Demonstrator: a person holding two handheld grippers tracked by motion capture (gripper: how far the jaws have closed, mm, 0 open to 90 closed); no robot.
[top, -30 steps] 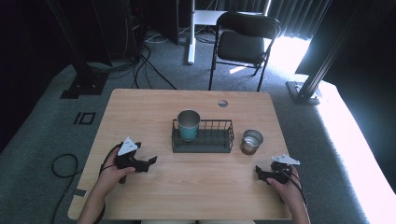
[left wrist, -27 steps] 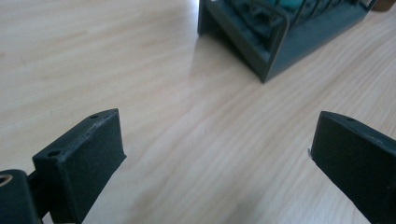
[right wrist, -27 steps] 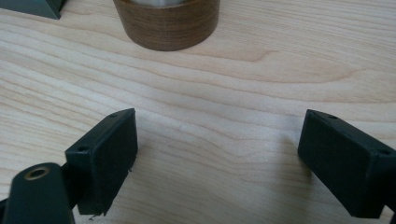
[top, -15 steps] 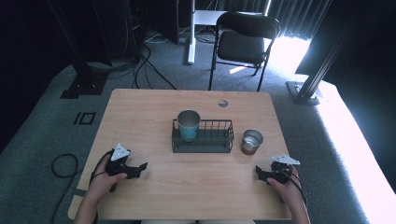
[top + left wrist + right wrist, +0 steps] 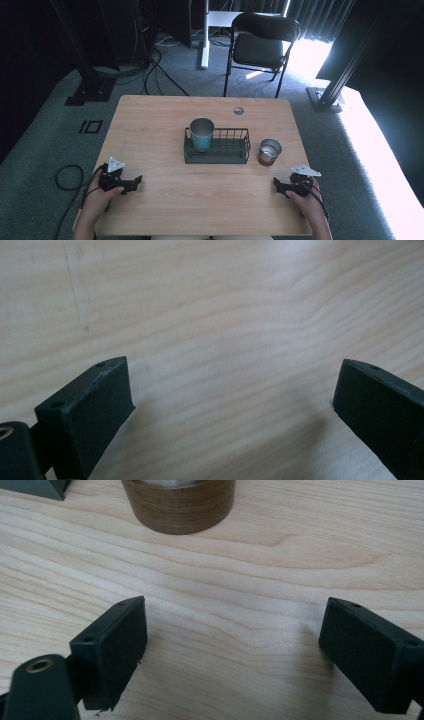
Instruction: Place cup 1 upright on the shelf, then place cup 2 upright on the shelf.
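High view: left tool (image 5: pixel 134 181) and right tool (image 5: pixel 278 186) rest on the bench (image 5: pixel 150 130), near corners; ahead, a teal cup (image 5: pixel 202 134) stands in a wire basket (image 5: pixel 235 152), a metal cup (image 5: pixel 269 151) beside it.

Left tool view: jaws wide apart, empty.

Right tool view: jaws wide, empty; metal cup (image 5: pixel 178 505) straight ahead. Approach level, straddling it.

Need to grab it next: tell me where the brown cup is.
In the high view the brown cup stands on the table, just right of the wire basket, ahead of the right gripper.

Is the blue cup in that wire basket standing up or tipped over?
Upright: the blue cup stands at the left end of the wire basket, its round mouth facing up.
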